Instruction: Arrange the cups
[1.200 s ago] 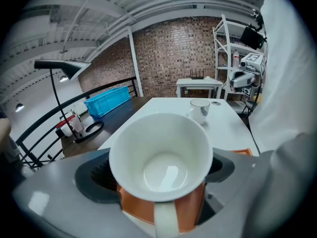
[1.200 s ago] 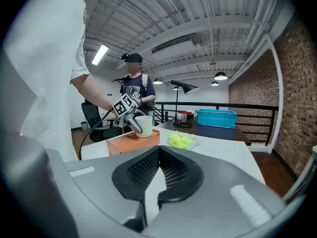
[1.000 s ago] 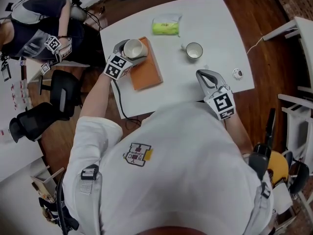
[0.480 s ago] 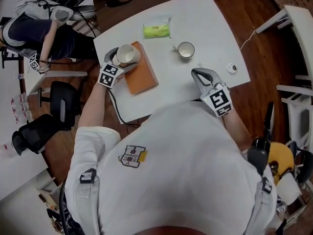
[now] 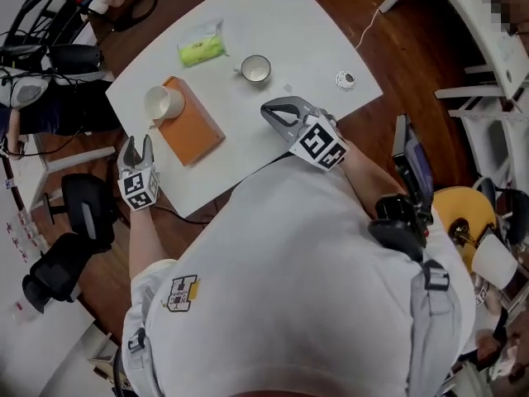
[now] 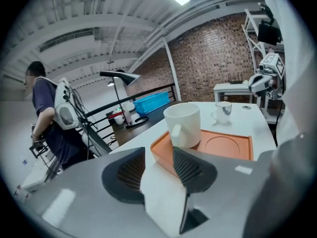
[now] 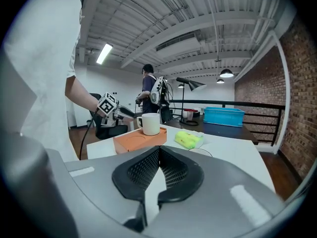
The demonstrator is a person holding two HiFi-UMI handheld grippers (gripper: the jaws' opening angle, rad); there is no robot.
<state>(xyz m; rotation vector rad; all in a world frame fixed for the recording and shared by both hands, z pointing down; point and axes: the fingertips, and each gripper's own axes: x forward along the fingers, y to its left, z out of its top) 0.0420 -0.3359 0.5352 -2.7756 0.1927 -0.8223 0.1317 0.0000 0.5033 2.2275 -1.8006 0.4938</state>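
A white cup (image 5: 163,103) stands upright at the far end of an orange tray (image 5: 197,131) on the white table (image 5: 281,23). A second cup (image 5: 254,69) stands on the bare table to the tray's right. My left gripper (image 5: 138,145) is off the cup, near the table's left edge, short of the tray. Its jaws have just been closing; they stand partly apart with nothing between them. In the left gripper view the cup (image 6: 182,125) and tray (image 6: 225,147) lie just beyond the left gripper (image 6: 159,170). My right gripper (image 5: 271,112) rests shut and empty near the table's front.
A green packet (image 5: 202,50) lies at the table's far side and a small round object (image 5: 345,79) near its right edge. A black chair (image 5: 87,213) stands to the left, white racks (image 5: 488,56) to the right. A person (image 6: 47,118) stands beyond the table.
My left gripper has let go of the white cup and drawn back off the tray toward the table's edge. The cup stays on the tray. The right gripper has held still.
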